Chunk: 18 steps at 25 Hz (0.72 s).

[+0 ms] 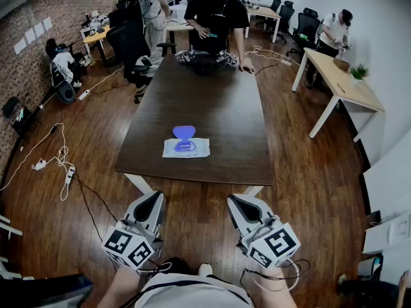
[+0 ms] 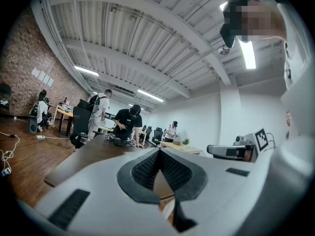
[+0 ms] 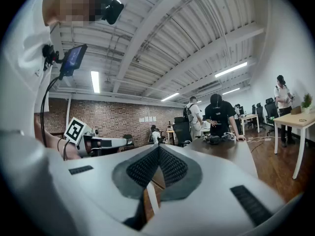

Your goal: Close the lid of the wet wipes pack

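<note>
- We see the wet wipes pack (image 1: 185,148) lying flat near the near edge of the dark wooden table (image 1: 212,114), roughly midway between its left and right sides.
- Its blue lid (image 1: 184,132) stands open, flipped toward the far side of the pack, so the closing has not been done.
- We hold the left gripper (image 1: 154,201) and the right gripper (image 1: 235,203) low over the floor (image 1: 308,165), on the near side of the table edge and well apart from the pack.
- In the left gripper view the ribbed pads of the left gripper (image 2: 158,151) meet at their tips with nothing between them.
- In the right gripper view the right gripper (image 3: 158,147) shows the same: jaws together and empty.
- Both grippers point level, out over the table toward the far end, where a person (image 1: 215,18) leans over it.
- We judge the task to be at its very start. What is left is to bring a gripper forward over the pack, reach the far side of the lid, fold it toward us and press it down until it shuts.
</note>
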Each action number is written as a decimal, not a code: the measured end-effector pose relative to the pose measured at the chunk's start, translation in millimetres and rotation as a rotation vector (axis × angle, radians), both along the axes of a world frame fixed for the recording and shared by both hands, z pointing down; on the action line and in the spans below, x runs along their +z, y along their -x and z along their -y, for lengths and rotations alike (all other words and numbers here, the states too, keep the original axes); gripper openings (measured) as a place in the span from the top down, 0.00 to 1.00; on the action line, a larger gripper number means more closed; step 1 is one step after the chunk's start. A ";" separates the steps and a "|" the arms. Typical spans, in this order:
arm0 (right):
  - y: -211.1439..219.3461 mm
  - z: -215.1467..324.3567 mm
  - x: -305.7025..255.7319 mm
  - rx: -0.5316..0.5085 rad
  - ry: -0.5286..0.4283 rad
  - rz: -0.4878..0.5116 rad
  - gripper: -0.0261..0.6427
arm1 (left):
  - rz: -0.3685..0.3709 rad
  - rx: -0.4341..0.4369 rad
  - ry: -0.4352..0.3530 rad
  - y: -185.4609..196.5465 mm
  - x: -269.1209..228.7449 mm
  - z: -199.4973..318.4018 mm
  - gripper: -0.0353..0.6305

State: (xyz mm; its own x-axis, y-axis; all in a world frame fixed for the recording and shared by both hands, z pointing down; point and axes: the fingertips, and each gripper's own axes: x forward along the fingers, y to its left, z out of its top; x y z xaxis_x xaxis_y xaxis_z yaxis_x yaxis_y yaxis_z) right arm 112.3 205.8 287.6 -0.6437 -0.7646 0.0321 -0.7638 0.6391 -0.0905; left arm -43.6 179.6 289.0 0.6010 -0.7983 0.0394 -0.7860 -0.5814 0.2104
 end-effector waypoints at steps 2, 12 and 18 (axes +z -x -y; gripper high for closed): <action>-2.1 3.6 3.4 -0.003 0.003 -0.003 0.95 | 0.003 0.003 0.000 -3.3 2.4 3.6 0.94; -8.1 35.6 11.2 0.010 0.010 -0.004 0.95 | 0.006 0.022 0.006 -9.6 12.1 39.1 0.94; -12.1 80.5 18.4 0.052 0.020 -0.009 0.95 | 0.000 0.072 0.012 -17.7 19.6 90.3 0.94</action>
State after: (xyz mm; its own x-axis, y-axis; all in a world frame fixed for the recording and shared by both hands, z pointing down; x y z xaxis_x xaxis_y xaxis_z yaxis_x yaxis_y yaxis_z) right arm 124.5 125.3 306.0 -0.6029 -0.7960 0.0538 -0.7966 0.5968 -0.0959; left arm -25.8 89.2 308.6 0.6568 -0.7525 0.0489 -0.7423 -0.6337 0.2177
